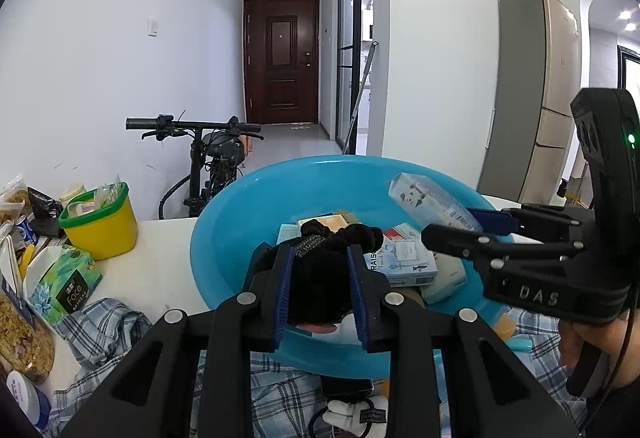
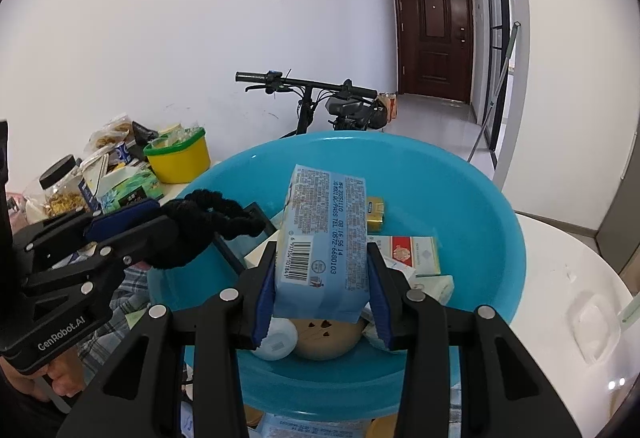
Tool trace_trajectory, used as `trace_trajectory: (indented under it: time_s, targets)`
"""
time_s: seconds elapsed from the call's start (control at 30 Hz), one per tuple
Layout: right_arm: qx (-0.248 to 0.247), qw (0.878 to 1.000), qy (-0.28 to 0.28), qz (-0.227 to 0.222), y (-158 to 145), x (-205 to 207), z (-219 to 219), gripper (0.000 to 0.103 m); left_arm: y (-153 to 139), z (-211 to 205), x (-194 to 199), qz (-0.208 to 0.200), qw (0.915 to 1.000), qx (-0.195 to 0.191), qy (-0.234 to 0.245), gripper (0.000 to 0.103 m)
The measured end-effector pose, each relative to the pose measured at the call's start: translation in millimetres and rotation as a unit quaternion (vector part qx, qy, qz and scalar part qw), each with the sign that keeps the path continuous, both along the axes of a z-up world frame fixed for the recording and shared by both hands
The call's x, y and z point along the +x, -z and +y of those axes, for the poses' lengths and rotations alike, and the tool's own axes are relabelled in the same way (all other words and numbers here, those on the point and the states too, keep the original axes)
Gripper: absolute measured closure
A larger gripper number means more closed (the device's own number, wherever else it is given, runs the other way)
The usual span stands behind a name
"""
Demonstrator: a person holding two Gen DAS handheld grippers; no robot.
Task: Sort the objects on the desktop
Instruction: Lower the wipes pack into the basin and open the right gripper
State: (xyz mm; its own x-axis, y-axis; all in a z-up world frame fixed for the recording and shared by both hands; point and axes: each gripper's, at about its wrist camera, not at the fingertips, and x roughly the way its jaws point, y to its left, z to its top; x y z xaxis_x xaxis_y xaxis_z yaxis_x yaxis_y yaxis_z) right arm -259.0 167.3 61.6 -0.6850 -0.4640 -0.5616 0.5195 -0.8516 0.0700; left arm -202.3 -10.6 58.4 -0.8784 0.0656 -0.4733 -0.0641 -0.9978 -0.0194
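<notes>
My left gripper (image 1: 320, 258) is shut on a black fuzzy scrunchie (image 1: 320, 270) and holds it over the near rim of a blue plastic basin (image 1: 240, 205). My right gripper (image 2: 322, 258) is shut on a light blue tissue pack (image 2: 326, 234) and holds it above the same basin (image 2: 472, 189). The tissue pack (image 1: 432, 201) and right gripper (image 1: 472, 228) also show at the right of the left wrist view. The scrunchie (image 2: 208, 222) and left gripper (image 2: 140, 222) show at the left of the right wrist view. Small boxes (image 1: 404, 258) and a cigarette pack (image 2: 412, 254) lie inside the basin.
A yellow tub with a green rim (image 1: 102, 222) and a green tissue pack (image 1: 66, 282) stand on the white table (image 1: 160, 262) at the left, with snack bags and a jar (image 2: 60, 185). A plaid cloth (image 1: 108, 326) lies under the basin. A bicycle (image 1: 208, 157) stands behind.
</notes>
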Motion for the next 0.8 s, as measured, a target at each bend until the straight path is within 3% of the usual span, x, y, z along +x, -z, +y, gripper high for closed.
trace_trajectory:
  time_s: [0.8]
  targets:
    - [-0.016,0.999,0.026,0.020,-6.0,4.9,13.7,0.063,-2.0,-20.7,-0.4,0.005,0.9996,0.015,-0.022,0.074]
